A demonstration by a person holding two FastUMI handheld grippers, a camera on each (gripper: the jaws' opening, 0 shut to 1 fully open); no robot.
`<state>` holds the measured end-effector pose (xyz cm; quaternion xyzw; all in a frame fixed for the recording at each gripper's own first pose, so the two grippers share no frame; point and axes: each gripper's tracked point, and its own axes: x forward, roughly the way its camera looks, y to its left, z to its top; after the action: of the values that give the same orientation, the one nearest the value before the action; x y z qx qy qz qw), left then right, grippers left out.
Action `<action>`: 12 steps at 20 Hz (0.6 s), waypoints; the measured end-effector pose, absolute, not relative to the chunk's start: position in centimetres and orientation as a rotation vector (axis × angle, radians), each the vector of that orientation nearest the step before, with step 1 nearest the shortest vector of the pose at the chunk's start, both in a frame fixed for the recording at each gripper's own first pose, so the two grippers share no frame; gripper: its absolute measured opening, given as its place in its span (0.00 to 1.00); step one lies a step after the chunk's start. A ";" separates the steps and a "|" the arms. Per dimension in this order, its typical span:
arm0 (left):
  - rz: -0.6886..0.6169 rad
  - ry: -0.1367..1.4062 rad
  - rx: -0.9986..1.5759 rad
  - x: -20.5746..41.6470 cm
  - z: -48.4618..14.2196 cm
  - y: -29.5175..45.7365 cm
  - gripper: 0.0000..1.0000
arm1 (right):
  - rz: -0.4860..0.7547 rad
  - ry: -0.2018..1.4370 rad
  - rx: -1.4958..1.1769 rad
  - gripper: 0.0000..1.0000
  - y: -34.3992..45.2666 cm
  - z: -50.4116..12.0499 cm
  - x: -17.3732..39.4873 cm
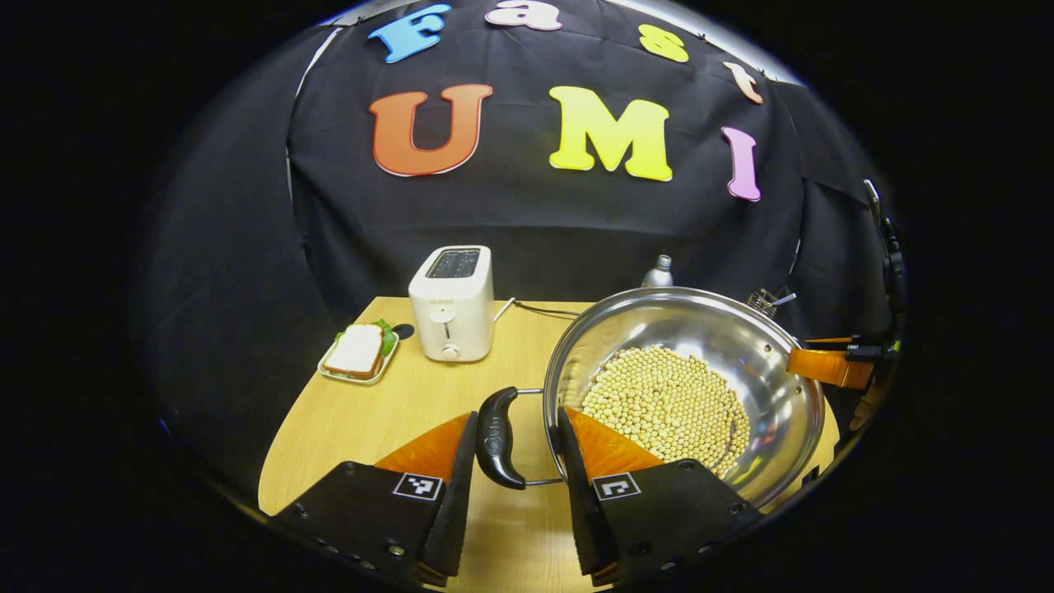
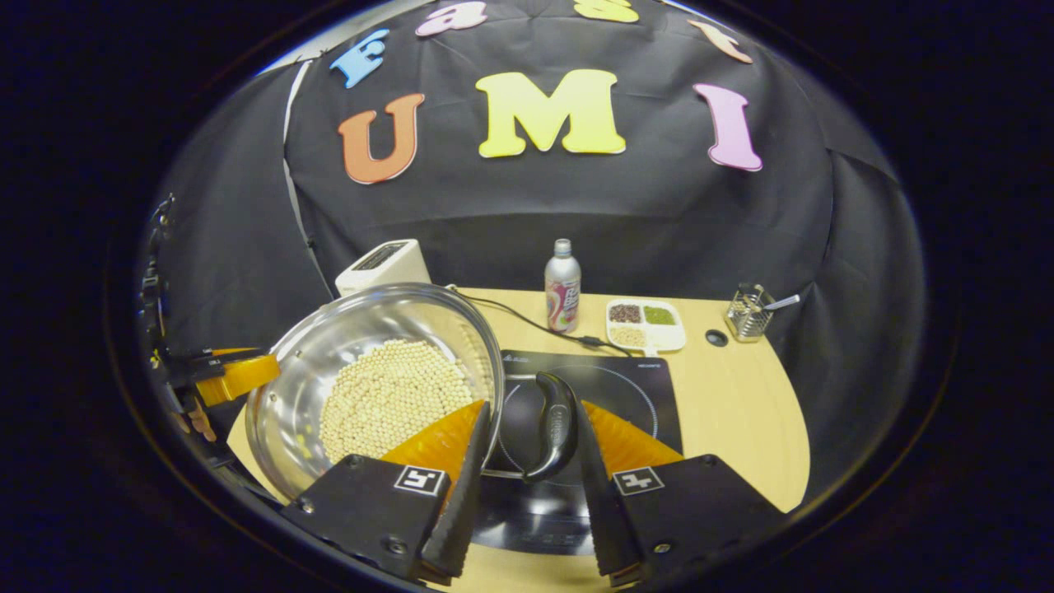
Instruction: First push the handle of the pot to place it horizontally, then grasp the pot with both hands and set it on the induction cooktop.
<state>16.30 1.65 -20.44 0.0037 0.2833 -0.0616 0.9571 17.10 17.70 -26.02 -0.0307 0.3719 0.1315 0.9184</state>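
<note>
The pot point(image 1: 683, 387) is a shiny metal one with pale beans point(image 1: 667, 408) in it. It has a dark handle on each side, and both handles lie flat, sticking out sideways from the rim.

In the left gripper view, the left claw point(image 1: 517, 461) is spread, with one finger on each side of the left handle point(image 1: 496, 436). The handle runs the same way as the fingers, in the gap between them. The inner finger looks close to the pot's rim. It is not clear that either finger presses on the handle.

In the right gripper view, the right claw point(image 2: 531, 461) is spread too, and the right handle point(image 2: 553, 426) sits between its fingers in the same way. Each claw is right at its own handle, so neither has to reach.

The induction cooktop point(image 2: 613, 387) is a flat dark plate on the bench point(image 2: 741, 412), and it lies on the right side of the pot. The right handle hangs over it. So the pot probably needs to go toward the right claw's side. It looks as if both claws must squeeze first.
</note>
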 end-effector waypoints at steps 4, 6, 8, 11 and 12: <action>-0.151 0.550 0.031 16.8 -18.7 -2.0 0.52 | 0.246 0.742 -0.063 0.60 14.0 -24.1 17.6; -0.166 0.537 0.040 17.2 -17.9 -3.8 0.52 | 0.235 0.741 -0.052 0.60 12.2 -23.4 18.1; -0.178 0.524 0.044 17.7 -17.3 -5.5 0.51 | 0.227 0.744 -0.046 0.60 10.5 -23.0 18.7; -0.193 0.516 0.046 18.7 -17.0 -7.8 0.51 | 0.215 0.737 -0.043 0.60 8.2 -22.7 19.8; -0.199 0.520 0.045 19.1 -17.1 -8.5 0.51 | 0.210 0.734 -0.037 0.60 7.6 -22.8 20.3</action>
<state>19.06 -8.48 -17.14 0.0223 0.2565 -0.0980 0.9613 20.29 7.62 -22.82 -0.0183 0.3581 0.1026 0.9279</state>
